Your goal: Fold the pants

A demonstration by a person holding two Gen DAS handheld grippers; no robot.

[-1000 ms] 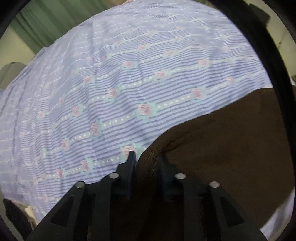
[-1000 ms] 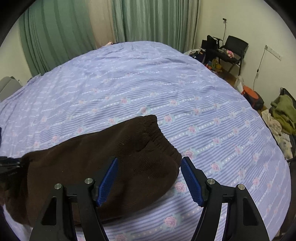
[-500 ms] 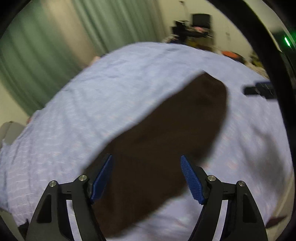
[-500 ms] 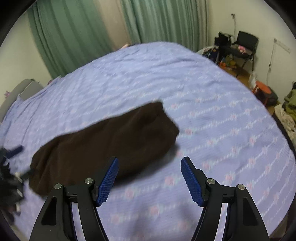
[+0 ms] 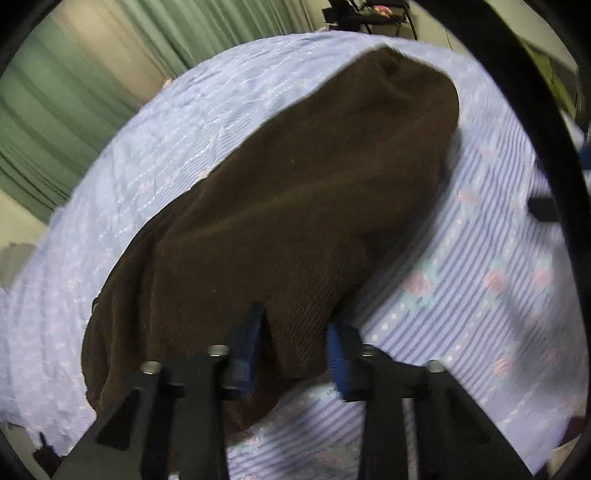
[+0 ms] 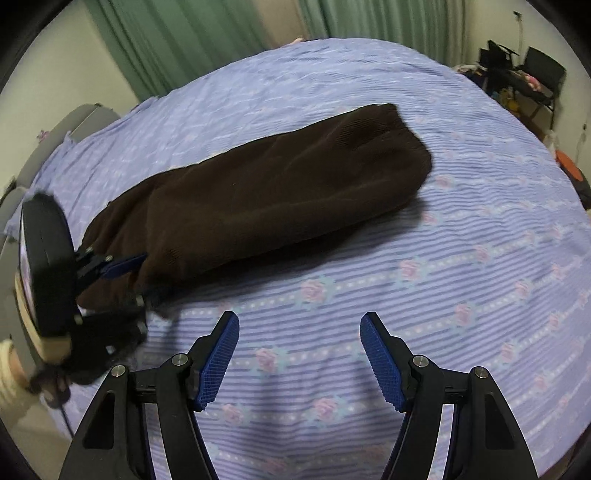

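Observation:
Dark brown pants (image 6: 266,195) lie folded lengthwise in a long band on the bed; they also fill the left wrist view (image 5: 295,206). My left gripper (image 5: 295,343) is partly open, with its blue fingers on either side of the near end of the pants, a fold of cloth between them. It shows from the side in the right wrist view (image 6: 122,280) at the pants' left end. My right gripper (image 6: 299,332) is open and empty, above bare sheet in front of the pants.
The bed has a purple striped sheet with pink roses (image 6: 461,258). Green curtains (image 6: 192,33) hang behind. A black chair and clutter (image 6: 524,77) stand at the far right. A grey headboard edge (image 6: 74,125) is at the left.
My left gripper let go of the pants, opened wide, then came back around the pants' near end, jaws narrower. My right gripper stayed open and backed away from the pants.

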